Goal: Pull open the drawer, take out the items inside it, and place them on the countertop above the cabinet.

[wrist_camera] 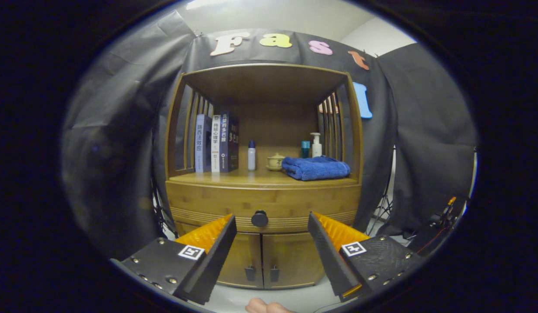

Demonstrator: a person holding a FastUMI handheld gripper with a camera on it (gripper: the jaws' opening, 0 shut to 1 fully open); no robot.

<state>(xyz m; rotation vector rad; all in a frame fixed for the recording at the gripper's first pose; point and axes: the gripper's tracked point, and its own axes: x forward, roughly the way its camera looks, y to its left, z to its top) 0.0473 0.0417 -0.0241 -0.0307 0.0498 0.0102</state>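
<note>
Gripper view: claw (272, 221) spread wide, holding nothing, aimed square at a wooden cabinet (264, 243). Drawer (217, 202) shut, its dark round knob (259, 218) dead ahead at twelve o'clock, centred in the gap between the two fingers and beyond their tips, not touched. Drawer front long axis running nine to three; pull direction straight back toward six, by judgement. Contents hidden behind the closed front. Table (234, 178) just above the drawer already carrying upright books (217, 143) at ten o'clock, a small bottle (251, 155), a lidded cup (276, 161), a folded blue towel (316, 168) at one o'clock with a pump bottle (316, 144) behind. Two lower doors (269, 261) closed beneath the knob. Bare patch left of the cup probably best for landing items.
</note>
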